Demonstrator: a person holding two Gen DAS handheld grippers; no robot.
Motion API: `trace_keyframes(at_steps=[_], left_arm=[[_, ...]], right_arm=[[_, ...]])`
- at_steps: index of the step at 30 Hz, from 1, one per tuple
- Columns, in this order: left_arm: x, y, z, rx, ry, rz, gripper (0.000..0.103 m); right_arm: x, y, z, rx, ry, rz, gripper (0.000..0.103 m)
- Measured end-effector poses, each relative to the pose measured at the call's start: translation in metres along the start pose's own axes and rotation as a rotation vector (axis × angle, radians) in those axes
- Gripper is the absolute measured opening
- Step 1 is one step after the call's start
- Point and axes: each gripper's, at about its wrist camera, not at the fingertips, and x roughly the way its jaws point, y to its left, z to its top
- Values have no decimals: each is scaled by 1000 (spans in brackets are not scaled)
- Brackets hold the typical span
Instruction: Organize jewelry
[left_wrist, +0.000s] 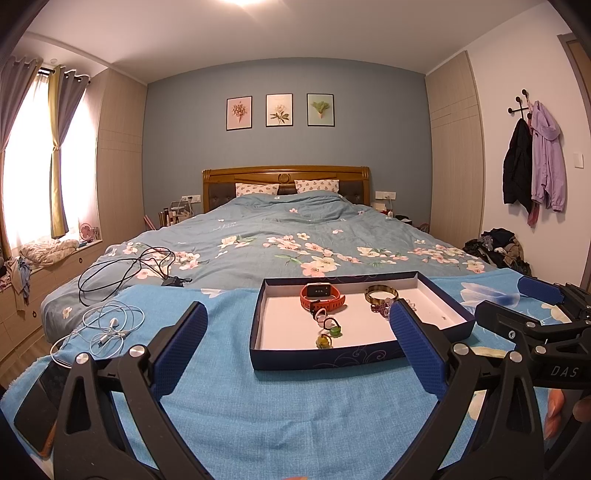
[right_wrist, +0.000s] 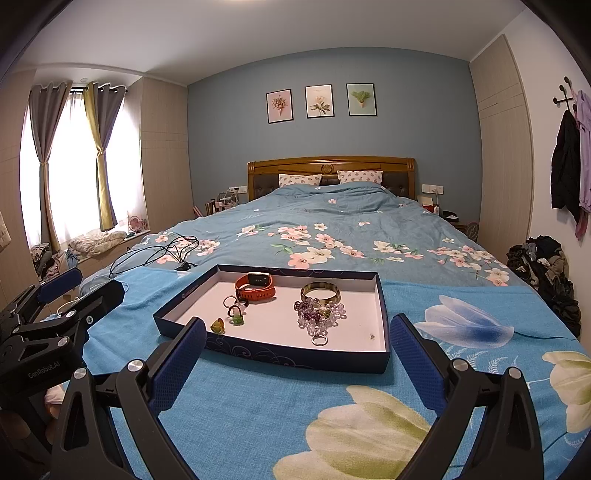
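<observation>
Both claws spread, empty: left claw (left_wrist: 297, 345), right claw (right_wrist: 297, 354). Shallow navy cardboard tray (right_wrist: 384, 325) on bed's foot edge, dead ahead. Purple bead bracelet (right_wrist: 319, 312) lies nearer right claw.

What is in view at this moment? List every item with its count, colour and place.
shallow cardboard box lid: 1, navy outside, white inside, on the blue towel
orange-strapped watch: 1, far left part of the lid
brown-and-cream bangle: 1, far right part of the lid
purple and clear bead bracelets: a heap, count unclear, in front of the bangle
silver ring: 1, near edge of the lid
small green and yellow rings: several, near left part of the lid
white earphones: 1 tangle, left of the lid
black cables: 1 tangle, on the floral duvet
left gripper: 1, black with blue pads, open
right gripper: 1, same, open
</observation>
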Motion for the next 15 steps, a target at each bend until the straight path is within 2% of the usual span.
trace_keyframes(at_steps=[15], left_arm=[[-3, -6, -4, 14, -7, -2, 97]], right_arm=[[0, -2, -1, -7, 11, 2, 96]])
